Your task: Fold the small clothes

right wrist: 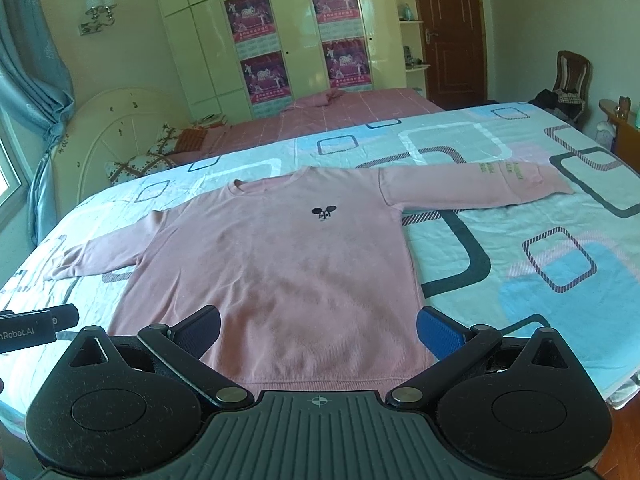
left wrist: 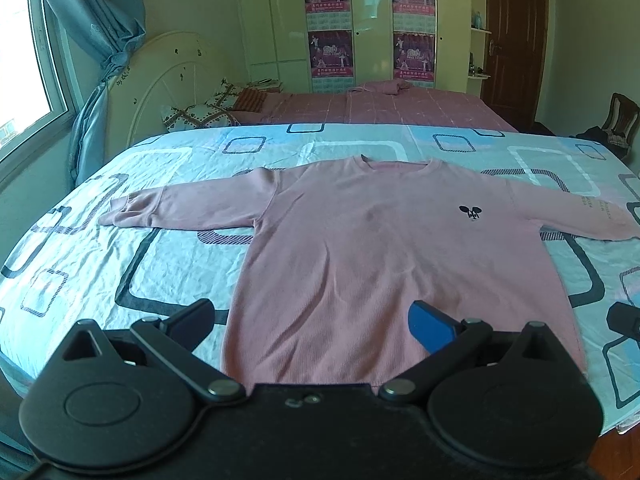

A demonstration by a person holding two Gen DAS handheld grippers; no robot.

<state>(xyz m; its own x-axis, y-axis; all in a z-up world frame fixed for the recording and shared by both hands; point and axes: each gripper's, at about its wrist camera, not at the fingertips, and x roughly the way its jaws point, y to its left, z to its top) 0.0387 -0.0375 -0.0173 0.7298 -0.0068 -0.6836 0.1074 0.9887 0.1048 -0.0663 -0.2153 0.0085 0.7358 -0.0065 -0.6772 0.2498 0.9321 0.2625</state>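
Bedroom w/ a cream wardrobe (right wrist: 224, 40) along the back wall, four magenta posters (right wrist: 250, 16) on its doors; poster text too small to read. A brown door (right wrist: 448, 32) stands right of the wardrobe, teal curtain (left wrist: 100, 20) left of it by the window. Bed in front of the wardrobe has a pink checked cover (left wrist: 400, 108); nearer, a blue/white sheet (left wrist: 120, 240) w/ rounded-square print covers the work surface.

Pink sweatshirt (left wrist: 360, 248) lies flat on the sheet, face up, neck toward the wardrobe, hem toward the cameras, both sleeves spread out sideways. Small black mouse-like logo (right wrist: 323, 213) on its chest. Greenish lettering (right wrist: 504, 170) runs along the sleeve on the door side; illegible.

Left gripper (left wrist: 316, 320): jaws spread wide, nothing held, hovering over the sweatshirt hem on the curtain side; contact w/ fabric can't be told. One pad black, the other blue.

Right gripper (right wrist: 320, 326): also spread wide, empty, over the hem on the door side, blue pad (right wrist: 438, 332) near the sweatshirt's side edge. In the right wrist view the left unit's body shows at the left edge w/ a partial label reading "nRobot.AI" (right wrist: 18, 334).
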